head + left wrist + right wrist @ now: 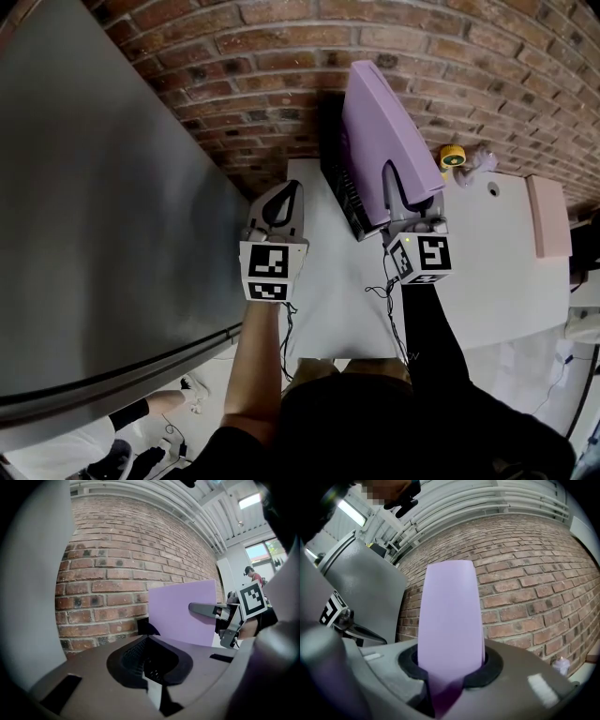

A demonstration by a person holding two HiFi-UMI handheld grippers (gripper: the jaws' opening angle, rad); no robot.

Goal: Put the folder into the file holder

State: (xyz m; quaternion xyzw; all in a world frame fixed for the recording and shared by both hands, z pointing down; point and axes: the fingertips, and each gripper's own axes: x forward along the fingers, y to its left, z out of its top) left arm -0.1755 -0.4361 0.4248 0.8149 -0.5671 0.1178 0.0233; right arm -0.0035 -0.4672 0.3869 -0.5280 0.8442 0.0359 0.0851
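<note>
A lilac folder stands on edge above the white table, and my right gripper is shut on its near edge. It fills the middle of the right gripper view as a tall lilac folder between my right gripper's jaws. A black mesh file holder stands against the brick wall, just left of the folder. My left gripper hovers left of the holder, its tips together and nothing in them. In the left gripper view the folder and the right gripper show to the right, the holder's corner ahead.
A tall grey cabinet closes off the left side. The brick wall runs behind the table. A yellow roll lies at the back and a pink pad sits at the table's right edge. Cables hang from both grippers.
</note>
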